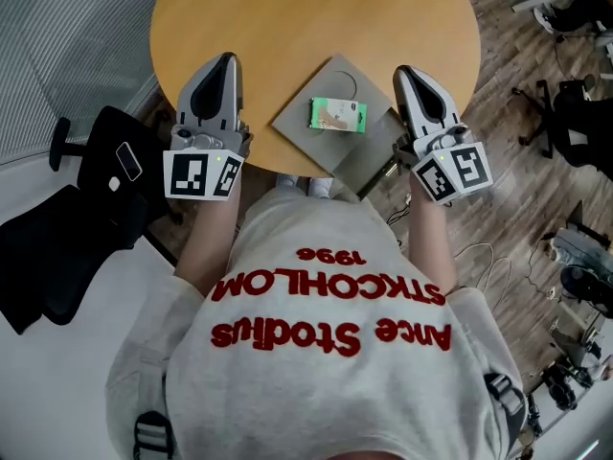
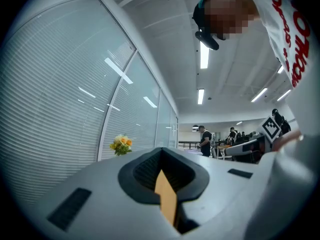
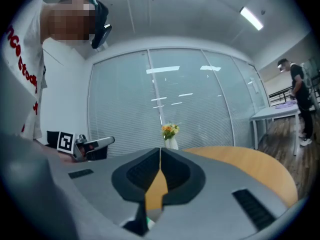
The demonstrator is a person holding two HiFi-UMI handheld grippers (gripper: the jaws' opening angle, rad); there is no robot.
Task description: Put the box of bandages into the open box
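Note:
The green-and-white box of bandages (image 1: pixel 337 115) lies flat inside the shallow grey open box (image 1: pixel 299 123), near the front edge of the round wooden table (image 1: pixel 287 17). My left gripper (image 1: pixel 226 61) hovers to the left of the grey box, jaws shut and empty. My right gripper (image 1: pixel 406 71) is on the box's right side, also shut with nothing held. In the left gripper view the left gripper (image 2: pixel 161 153) points up toward the ceiling. In the right gripper view the right gripper (image 3: pixel 160 151) looks across the table.
A black office chair (image 1: pixel 67 228) stands to the left of the table, and more chairs (image 1: pixel 575 123) are at the right. A vase of flowers (image 3: pixel 170 134) stands at the table's far side. Glass walls with blinds (image 3: pixel 200 104) enclose the room.

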